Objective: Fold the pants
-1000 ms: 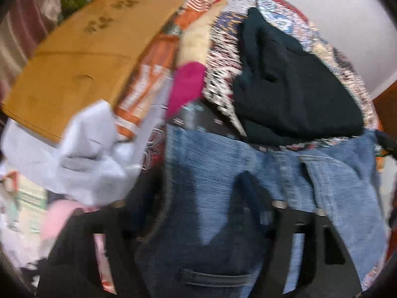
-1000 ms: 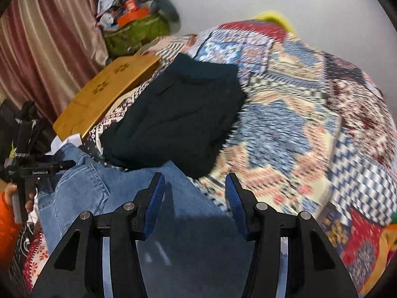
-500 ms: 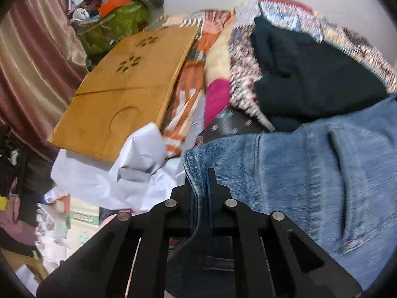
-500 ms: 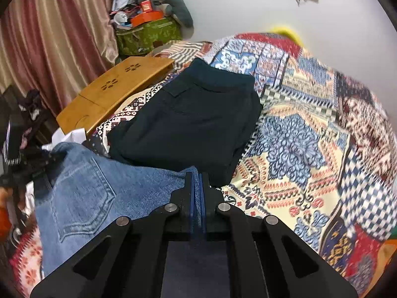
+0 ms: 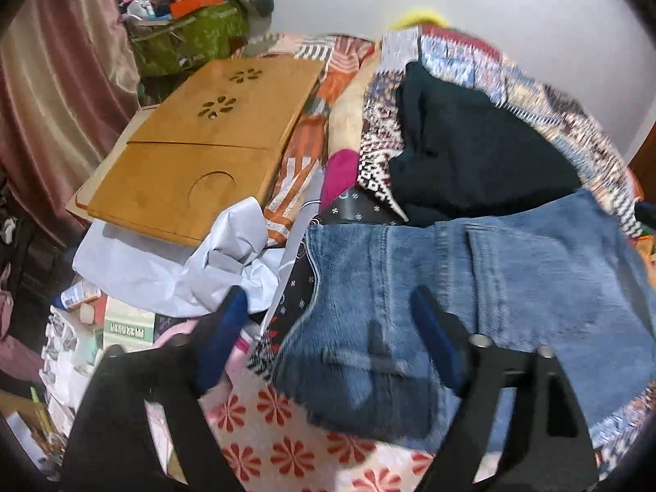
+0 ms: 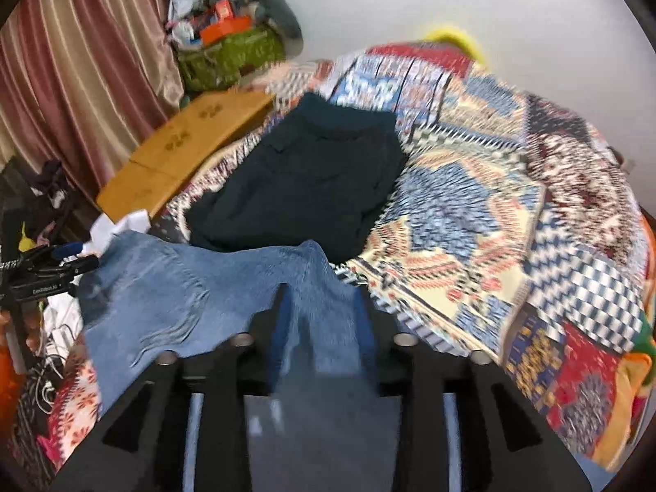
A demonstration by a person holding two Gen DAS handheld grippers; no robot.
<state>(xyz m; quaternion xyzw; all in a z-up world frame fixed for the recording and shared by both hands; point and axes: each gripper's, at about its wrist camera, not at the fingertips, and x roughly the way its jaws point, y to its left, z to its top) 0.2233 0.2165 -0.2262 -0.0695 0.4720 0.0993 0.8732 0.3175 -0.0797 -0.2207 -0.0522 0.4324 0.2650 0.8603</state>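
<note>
Blue jeans (image 5: 471,295) lie folded on the patterned quilt (image 6: 471,213), waist end toward the bed's left edge. My left gripper (image 5: 328,320) is open, its blue pads spread over the jeans' left edge, not holding them. My right gripper (image 6: 324,311) is partly open, with a raised ridge of the jeans (image 6: 197,287) standing between its pads; the view is blurred. The left gripper (image 6: 61,264) also shows at the far left of the right wrist view.
Folded dark pants (image 6: 303,180) lie on the quilt just beyond the jeans. A wooden lap tray (image 5: 197,156) sits at the left. White cloth (image 5: 184,266) and clutter lie beside the bed. A green bag (image 5: 192,37) stands by the curtain.
Half a second ago both grippers were shut on the jeans. Now both have opened and the jeans lie lower on the bed.
</note>
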